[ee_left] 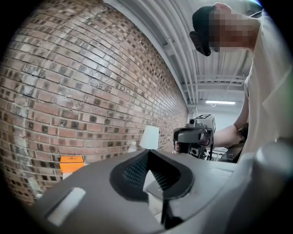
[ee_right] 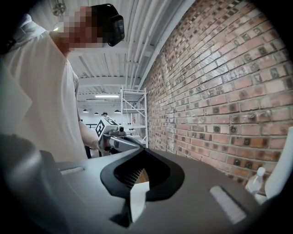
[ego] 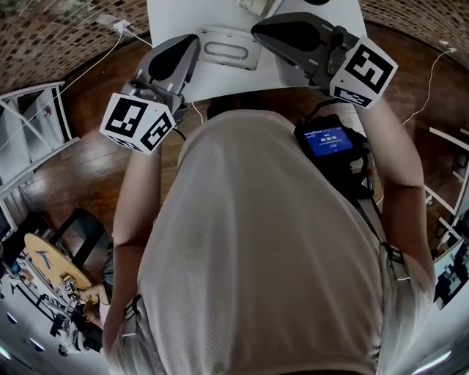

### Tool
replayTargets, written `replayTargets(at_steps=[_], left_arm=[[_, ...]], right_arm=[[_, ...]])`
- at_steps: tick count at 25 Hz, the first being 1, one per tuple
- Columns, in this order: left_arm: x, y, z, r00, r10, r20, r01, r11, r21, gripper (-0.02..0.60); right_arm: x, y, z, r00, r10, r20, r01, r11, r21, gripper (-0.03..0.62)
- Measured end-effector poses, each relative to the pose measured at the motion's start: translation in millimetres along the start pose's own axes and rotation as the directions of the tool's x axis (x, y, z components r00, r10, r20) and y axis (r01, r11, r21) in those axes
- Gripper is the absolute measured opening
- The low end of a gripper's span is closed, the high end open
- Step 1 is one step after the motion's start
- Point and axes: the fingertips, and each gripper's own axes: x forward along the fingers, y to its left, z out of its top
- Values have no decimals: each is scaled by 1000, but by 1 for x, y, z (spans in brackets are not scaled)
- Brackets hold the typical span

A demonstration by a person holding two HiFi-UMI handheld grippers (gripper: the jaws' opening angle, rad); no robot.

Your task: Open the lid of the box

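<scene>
A: Fingers (ee_left: 132, 172) on your left gripper (ee_left: 147, 153) meet at the tips, with nothing between them.
B: Same on your right gripper (ee_right: 143, 153): its fingers (ee_right: 124, 173) are pressed together and hold nothing.
A: And the box (ego: 229, 48)?
B: It lies on the white tabletop (ego: 168, 18), by the near edge, left of its middle, lid down. Your left gripper's nose is just beside its left end, your right one by its right end; whether either touches, the head view does not show.

One box (ego: 229, 48), two grippers (ego: 192, 42) (ego: 258, 31)
</scene>
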Motion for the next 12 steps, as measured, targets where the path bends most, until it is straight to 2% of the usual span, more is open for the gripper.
replayTargets(at_steps=[12], left_arm=[[-6, -5, 4, 1000, -8, -27, 8, 1000, 5, 0]], right_arm=[[0, 1, -2, 1000, 0, -3, 0, 1000, 6, 0]])
